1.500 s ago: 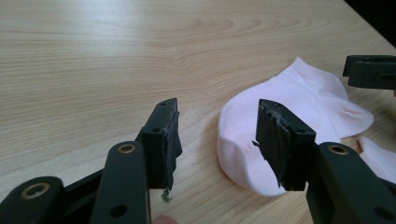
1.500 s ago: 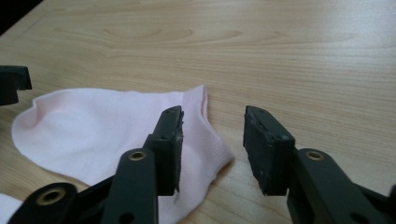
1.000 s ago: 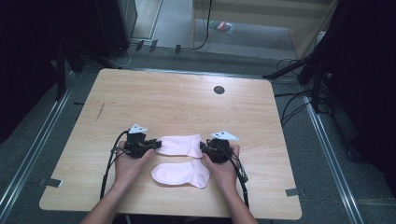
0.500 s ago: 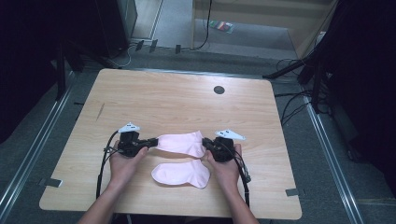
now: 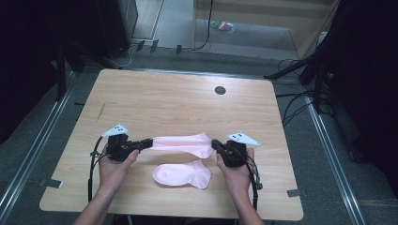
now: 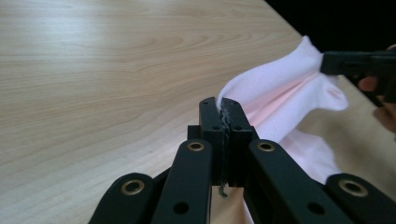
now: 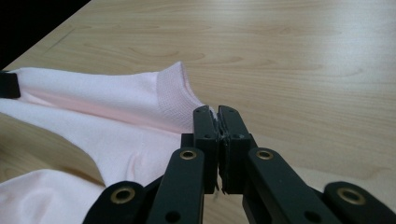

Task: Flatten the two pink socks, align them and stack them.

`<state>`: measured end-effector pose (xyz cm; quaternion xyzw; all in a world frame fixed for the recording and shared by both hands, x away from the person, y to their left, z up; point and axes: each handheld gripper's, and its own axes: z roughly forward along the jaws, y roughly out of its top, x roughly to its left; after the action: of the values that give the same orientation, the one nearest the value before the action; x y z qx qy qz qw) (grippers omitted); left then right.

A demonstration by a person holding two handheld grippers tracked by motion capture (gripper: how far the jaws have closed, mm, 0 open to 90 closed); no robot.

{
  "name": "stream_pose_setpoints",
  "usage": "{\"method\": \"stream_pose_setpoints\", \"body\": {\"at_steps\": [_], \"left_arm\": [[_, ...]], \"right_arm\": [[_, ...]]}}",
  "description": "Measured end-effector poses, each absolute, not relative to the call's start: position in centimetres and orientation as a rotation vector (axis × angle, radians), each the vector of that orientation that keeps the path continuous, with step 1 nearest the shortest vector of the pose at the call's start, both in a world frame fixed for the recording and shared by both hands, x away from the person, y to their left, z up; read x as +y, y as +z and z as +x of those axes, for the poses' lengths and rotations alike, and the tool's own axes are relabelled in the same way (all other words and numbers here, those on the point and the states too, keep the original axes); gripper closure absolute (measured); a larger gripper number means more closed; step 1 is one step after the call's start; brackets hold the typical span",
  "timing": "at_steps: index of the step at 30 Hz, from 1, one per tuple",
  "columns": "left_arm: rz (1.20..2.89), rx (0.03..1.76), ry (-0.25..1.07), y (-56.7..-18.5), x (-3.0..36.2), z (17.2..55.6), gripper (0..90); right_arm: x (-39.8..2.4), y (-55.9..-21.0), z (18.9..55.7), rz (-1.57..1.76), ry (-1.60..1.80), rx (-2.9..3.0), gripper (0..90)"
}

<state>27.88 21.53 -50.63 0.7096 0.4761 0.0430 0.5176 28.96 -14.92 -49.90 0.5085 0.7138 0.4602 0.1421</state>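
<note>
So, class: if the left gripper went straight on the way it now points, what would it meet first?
Probably the right gripper: the left gripper points along the stretched pink sock it pinches, whose far end the other clamps.

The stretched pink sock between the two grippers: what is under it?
Under the held sock, the bare wooden table shows, and a second pink sock lies nearer the person. Whether the held sock overlaps the lying one cannot be told, and the table directly below it is hidden.

The table (image 5: 178,101) is pale wood-grain with a smooth, faintly sheeny top. Both socks — the held sock (image 5: 180,143) and the near sock (image 5: 185,174) — are soft, matt pink knit cloth, the cuff ribbed. The jaws look matt black plastic with brass-coloured rivets.
</note>
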Motion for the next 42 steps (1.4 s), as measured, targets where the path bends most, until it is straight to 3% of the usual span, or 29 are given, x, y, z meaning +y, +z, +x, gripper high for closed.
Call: {"method": "stream_pose_setpoints", "body": {"at_steps": [9,18,32,42], "left_arm": [[1.695,1.072,0.05,-50.2,22.1,24.9,89.9],[1.777,1.04,0.089,-50.3,20.3,22.4,90.0],[1.905,1.077,0.067,-52.9,18.9,22.2,89.7],[2.067,1.079,0.187,-54.2,18.0,22.4,89.5]], "right_arm": [[-15.1,-48.8,26.0,1.438,1.373,2.124,87.9],[-15.5,-49.8,23.6,1.444,1.318,2.174,87.7],[-14.8,-51.9,23.0,1.469,1.246,2.221,87.5],[-14.6,-53.7,23.6,1.479,1.168,2.26,87.2]]}}
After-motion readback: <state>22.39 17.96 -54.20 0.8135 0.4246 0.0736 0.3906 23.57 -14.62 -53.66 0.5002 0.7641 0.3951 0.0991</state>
